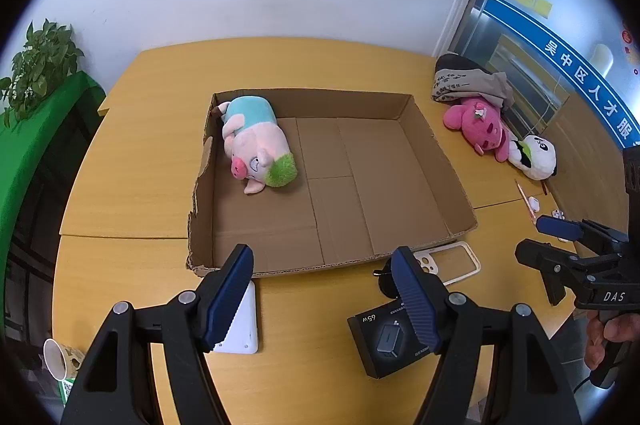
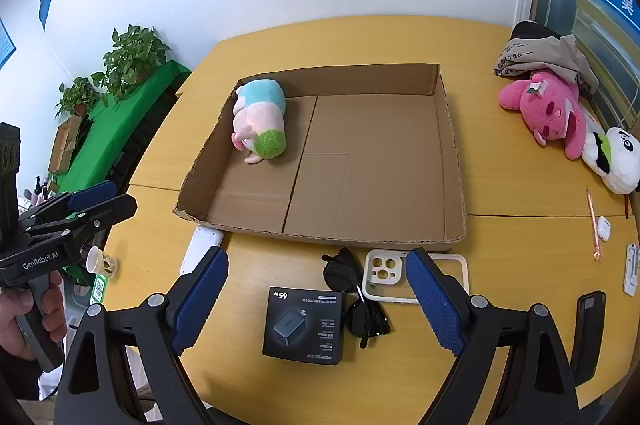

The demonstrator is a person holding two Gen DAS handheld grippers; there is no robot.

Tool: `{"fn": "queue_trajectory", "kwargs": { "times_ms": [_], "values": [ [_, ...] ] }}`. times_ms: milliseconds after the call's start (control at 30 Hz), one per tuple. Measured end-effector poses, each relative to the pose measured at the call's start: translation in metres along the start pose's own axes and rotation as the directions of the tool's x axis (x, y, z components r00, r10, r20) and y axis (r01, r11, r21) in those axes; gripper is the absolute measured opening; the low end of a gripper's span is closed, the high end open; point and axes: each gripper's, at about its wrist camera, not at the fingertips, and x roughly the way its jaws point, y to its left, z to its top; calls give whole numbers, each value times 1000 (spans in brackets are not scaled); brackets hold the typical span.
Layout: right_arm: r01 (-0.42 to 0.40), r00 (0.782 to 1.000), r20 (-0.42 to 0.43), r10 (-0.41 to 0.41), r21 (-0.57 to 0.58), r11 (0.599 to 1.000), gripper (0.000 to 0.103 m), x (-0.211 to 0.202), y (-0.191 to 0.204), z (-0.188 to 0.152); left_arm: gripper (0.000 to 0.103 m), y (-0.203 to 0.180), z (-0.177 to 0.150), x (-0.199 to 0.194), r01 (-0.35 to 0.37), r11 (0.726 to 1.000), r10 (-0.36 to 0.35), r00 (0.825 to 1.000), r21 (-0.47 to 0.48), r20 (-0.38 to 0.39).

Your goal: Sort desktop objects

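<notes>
A shallow cardboard box (image 1: 448,181) (image 2: 450,145) lies on the yellow table, with a pig plush (image 1: 256,141) (image 2: 260,123) in its far left corner. In front of it lie a black charger box (image 1: 384,341) (image 2: 306,325), black sunglasses (image 2: 358,299), a cream phone case (image 1: 452,261) (image 2: 382,271) and a white flat device (image 1: 242,329) (image 2: 200,245). My left gripper (image 1: 324,301) is open and empty above the table, near the box's front edge. My right gripper (image 2: 320,299) is open and empty above the charger box and sunglasses.
At the right lie a pink plush (image 1: 478,125) (image 2: 548,109), a panda plush (image 1: 536,155) (image 2: 618,161), folded cloth (image 2: 540,53), a pen (image 2: 593,225), an earbud case (image 2: 603,228) and a dark phone (image 2: 588,329). A paper cup (image 1: 56,359) and green shelf with plants (image 2: 120,117) are left.
</notes>
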Motion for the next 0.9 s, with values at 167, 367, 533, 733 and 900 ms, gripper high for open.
{"fn": "queue_trajectory", "kwargs": {
  "times_ms": [167, 367, 533, 733, 900],
  "values": [
    [2, 1000, 10, -2, 7, 1000, 93, -1, -6, 5, 71, -2, 5, 2, -1, 1000, 1, 1000, 1, 3],
    [3, 1000, 1, -3, 2, 1000, 93, 2, -10, 10, 71, -5, 8, 7, -2, 1000, 2, 1000, 0, 0],
    [5, 1000, 8, -5, -5, 1000, 93, 2, -13, 19, 71, -4, 15, 9, 0, 1000, 0, 1000, -5, 5],
    [10, 1000, -2, -10, 7, 1000, 93, 6, -20, 17, 71, -7, 16, 20, 7, 1000, -7, 1000, -1, -16],
    [14, 1000, -5, -14, 28, 1000, 93, 6, -30, 17, 71, -11, 15, 21, 12, 1000, -12, 1000, 8, -18]
  ]
}}
